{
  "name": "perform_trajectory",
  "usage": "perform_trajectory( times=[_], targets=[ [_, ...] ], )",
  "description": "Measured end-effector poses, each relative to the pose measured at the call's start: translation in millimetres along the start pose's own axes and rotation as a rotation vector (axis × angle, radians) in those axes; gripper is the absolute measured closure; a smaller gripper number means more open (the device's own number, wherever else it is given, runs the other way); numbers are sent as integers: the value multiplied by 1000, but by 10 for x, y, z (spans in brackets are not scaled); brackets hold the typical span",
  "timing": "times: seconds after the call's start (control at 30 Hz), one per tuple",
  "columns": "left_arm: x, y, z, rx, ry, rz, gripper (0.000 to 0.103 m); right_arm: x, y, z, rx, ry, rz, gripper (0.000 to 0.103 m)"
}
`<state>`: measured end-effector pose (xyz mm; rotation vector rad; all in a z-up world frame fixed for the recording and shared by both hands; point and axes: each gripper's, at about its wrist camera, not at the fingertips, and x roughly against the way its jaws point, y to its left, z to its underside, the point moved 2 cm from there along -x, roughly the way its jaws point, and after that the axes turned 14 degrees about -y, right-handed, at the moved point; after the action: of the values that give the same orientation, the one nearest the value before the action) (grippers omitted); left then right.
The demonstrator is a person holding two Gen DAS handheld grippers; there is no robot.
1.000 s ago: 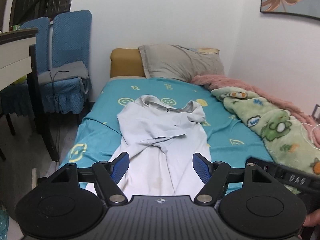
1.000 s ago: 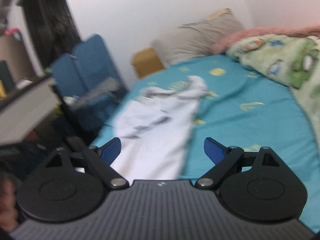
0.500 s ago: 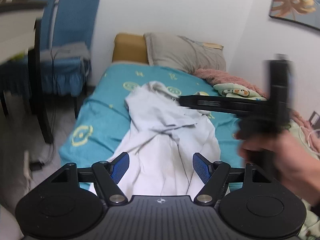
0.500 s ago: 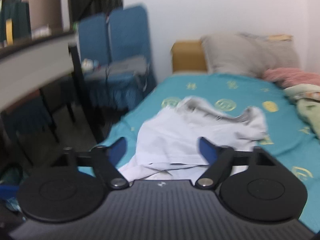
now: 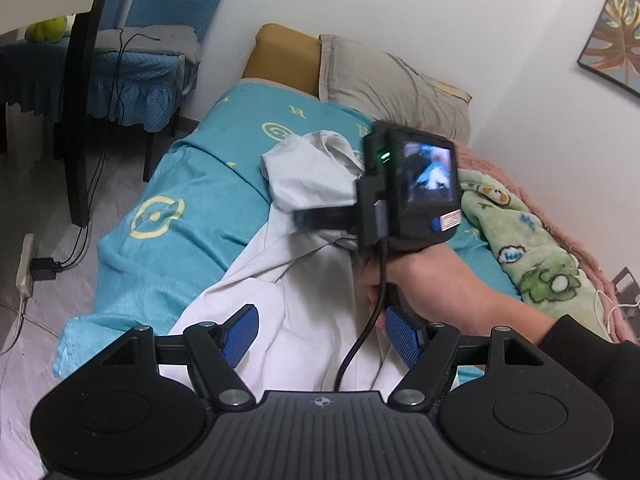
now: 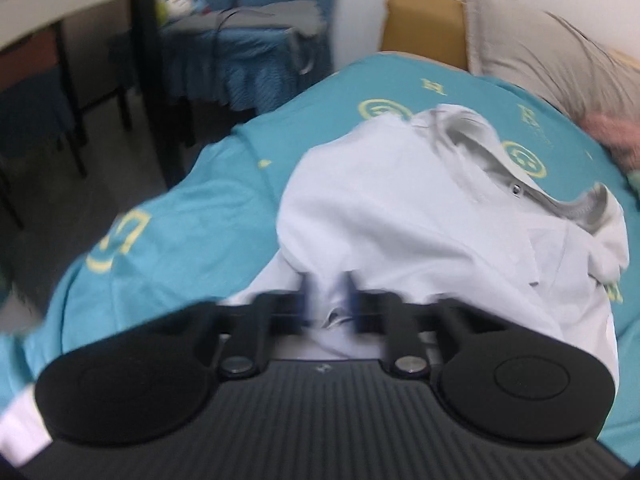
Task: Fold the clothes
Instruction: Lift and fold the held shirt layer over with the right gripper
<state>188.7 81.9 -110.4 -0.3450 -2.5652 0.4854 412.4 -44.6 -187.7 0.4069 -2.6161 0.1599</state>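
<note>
A white collared garment point(image 5: 304, 280) lies crumpled along the teal bed sheet point(image 5: 180, 248), with its hem hanging over the near edge. My left gripper point(image 5: 320, 336) hovers open over the lower part, and nothing is between its blue pads point(image 5: 240, 334). A hand point(image 5: 432, 284) holds my right gripper point(image 5: 302, 218), which reaches left across the garment's middle. In the blurred right wrist view, the right gripper point(image 6: 330, 308) has its jaws closing tight on a bunched fold of the white garment point(image 6: 400, 220), below the grey collar point(image 6: 520, 184).
A beige pillow point(image 5: 392, 84) and a mustard headboard point(image 5: 280, 54) are at the far end. A green cartoon blanket point(image 5: 532, 248) and a pink one lie on the right. On the left are blue-covered chairs point(image 5: 132, 64), a dark table leg point(image 5: 82, 120) and a power strip with cables point(image 5: 26, 268).
The right gripper swung in from the right to the garment's middle, and its jaws went from wide apart to closed on cloth. The left gripper dropped lower and rolled, staying open.
</note>
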Motion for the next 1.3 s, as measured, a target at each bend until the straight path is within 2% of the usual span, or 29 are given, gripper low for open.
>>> perform_trajectory(
  times=[0.2,0.43,0.57,0.77,0.9,1.0,1.07,1.17,1.3],
  targets=[
    [56,-33,7,18,-6,9,31,222,-264,-332,-109,-140,59,99],
    [47,-106,37,20,-7,18,31,228,-867,-833,-132,-281,218,99],
    [39,-139,70,23,-21,25,31,-75,-1302,-859,-145,-255,339,99],
    [-151,-125,151,8,1,-7,31,-695,-1735,-510,-198,-157,443,99],
    [-334,-67,224,7,46,-35,31,-948,-1883,-137,-275,-114,437,99],
    [-391,-50,241,1,50,-42,31,-919,-1940,-50,-342,-161,405,97],
    [-410,-46,239,-2,43,-44,31,-818,-1971,-70,-402,-185,385,96],
    [-448,-24,241,11,52,-59,31,-617,-1979,-130,-508,-172,338,95],
    [-376,-77,225,-18,22,-70,31,-211,-1729,-295,-451,-143,325,93]
  ],
)
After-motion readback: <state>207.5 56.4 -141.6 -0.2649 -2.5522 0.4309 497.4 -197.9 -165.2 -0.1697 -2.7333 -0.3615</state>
